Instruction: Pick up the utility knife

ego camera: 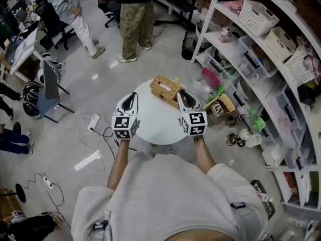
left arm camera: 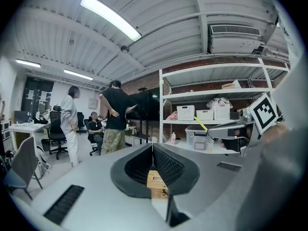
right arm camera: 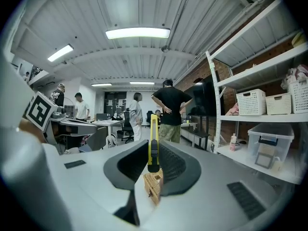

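Note:
The yellow utility knife (right arm camera: 153, 142) stands upright between the jaws of my right gripper (right arm camera: 153, 150), which is shut on its black lower part. In the head view the right gripper (ego camera: 183, 96) hangs over the right side of the small round white table (ego camera: 153, 127), with the knife (ego camera: 177, 83) poking out past it over the wicker basket (ego camera: 164, 88). My left gripper (ego camera: 131, 97) hovers over the table's left side. Its jaws (left arm camera: 153, 147) meet at the tips with nothing between them. The basket (left arm camera: 156, 183) shows below them.
White shelving (ego camera: 261, 59) with baskets and bins runs down the right, with clutter (ego camera: 235, 129) on the floor at its foot. A power strip (ego camera: 94, 121) and cables lie left of the table. Two people (ego camera: 135, 19) stand beyond, near office chairs (ego camera: 47, 92).

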Demonstrator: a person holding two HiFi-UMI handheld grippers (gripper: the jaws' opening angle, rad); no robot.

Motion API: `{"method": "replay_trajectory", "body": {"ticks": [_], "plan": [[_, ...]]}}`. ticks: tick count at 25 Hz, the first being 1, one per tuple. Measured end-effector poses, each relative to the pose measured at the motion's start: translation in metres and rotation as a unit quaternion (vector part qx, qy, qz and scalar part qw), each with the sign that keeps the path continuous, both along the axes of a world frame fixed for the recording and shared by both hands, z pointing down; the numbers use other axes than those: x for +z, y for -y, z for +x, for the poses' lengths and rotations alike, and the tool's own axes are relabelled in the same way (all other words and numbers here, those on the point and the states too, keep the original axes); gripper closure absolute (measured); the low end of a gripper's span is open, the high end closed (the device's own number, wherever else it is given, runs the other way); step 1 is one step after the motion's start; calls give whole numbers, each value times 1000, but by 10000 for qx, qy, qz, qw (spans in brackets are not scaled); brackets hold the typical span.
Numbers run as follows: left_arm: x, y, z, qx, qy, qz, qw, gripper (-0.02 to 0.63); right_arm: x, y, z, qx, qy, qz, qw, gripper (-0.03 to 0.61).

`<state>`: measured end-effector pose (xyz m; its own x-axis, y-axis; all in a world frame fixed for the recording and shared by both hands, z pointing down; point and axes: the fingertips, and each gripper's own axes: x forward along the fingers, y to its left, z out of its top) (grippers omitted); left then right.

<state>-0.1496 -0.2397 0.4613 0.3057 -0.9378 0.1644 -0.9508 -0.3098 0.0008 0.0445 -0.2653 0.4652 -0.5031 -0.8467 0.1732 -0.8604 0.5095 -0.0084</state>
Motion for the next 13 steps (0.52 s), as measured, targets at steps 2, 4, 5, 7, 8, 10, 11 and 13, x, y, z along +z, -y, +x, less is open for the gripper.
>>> {"method": "replay_trajectory", "body": {"ticks": [2, 4, 5, 7, 8, 10, 11, 13], "plan": [[2, -1, 1, 8, 3, -24, 10000, 591, 4, 0, 2, 7, -17, -40, 10000, 497], [3, -1, 1, -1, 5, -43, 10000, 591, 7, 0, 3, 11, -20, -76, 10000, 497], [3, -1, 1, -9, 4, -53, 10000, 591, 8, 0, 3, 11, -22, -90, 10000, 497], [5, -1, 0, -12, 7, -73, 10000, 591, 11, 0, 3, 10, -29, -112, 9999, 497], [5, -1, 0, -8, 15, -73, 10000, 591, 12, 0, 3, 9, -34, -122, 9999, 497], [5, 1, 0, 3, 28, -66, 10000, 591, 13, 2, 2, 7, -43, -136, 9999, 497], [5, 3, 1, 10, 31, -69, 10000, 591, 13, 3, 2, 6, -46, -140, 9999, 497], [5, 5, 2, 22, 33, -77, 10000, 591, 14, 5, 3, 5, -53, -148, 9999, 497]]}}
